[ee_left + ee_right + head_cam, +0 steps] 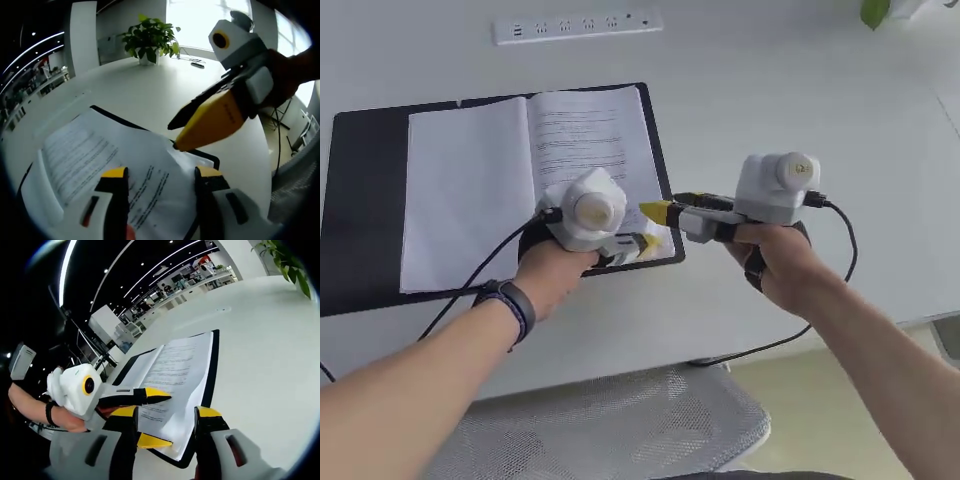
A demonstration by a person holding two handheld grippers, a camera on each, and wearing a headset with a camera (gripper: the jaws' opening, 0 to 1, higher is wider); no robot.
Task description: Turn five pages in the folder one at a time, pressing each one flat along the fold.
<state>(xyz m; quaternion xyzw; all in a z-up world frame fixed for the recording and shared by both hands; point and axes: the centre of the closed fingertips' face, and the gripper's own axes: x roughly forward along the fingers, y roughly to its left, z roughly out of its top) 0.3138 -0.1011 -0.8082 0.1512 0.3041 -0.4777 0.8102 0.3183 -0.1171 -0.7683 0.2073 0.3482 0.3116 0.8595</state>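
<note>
Forearms come first, reaching up from the near edge of the head view, a dark wristband (510, 300) on the left one and each hand wrapped round a white gripper. Below them shows a mesh chair seat (620, 420). The left gripper (638, 245) hangs low over the near right corner of the open folder (360, 200) with its yellow-tipped jaws spread wide. In its own view the printed page (85, 150) lies between and beyond the jaws, and nothing is pinched. I cannot tell whether the tips touch the paper. The right gripper (657, 212) sits just to the right of the left one and a little farther out, pointing leftward at the page's outer edge, its jaws also parted and empty. From its own view the folder stretches ahead and to the left of its jaws, with the left gripper crossing in front. A blank page (465, 190) lies left of the fold. Well beyond both grippers, on the white table (770, 100), are a power strip (578, 26) and a potted plant (150, 37).
</note>
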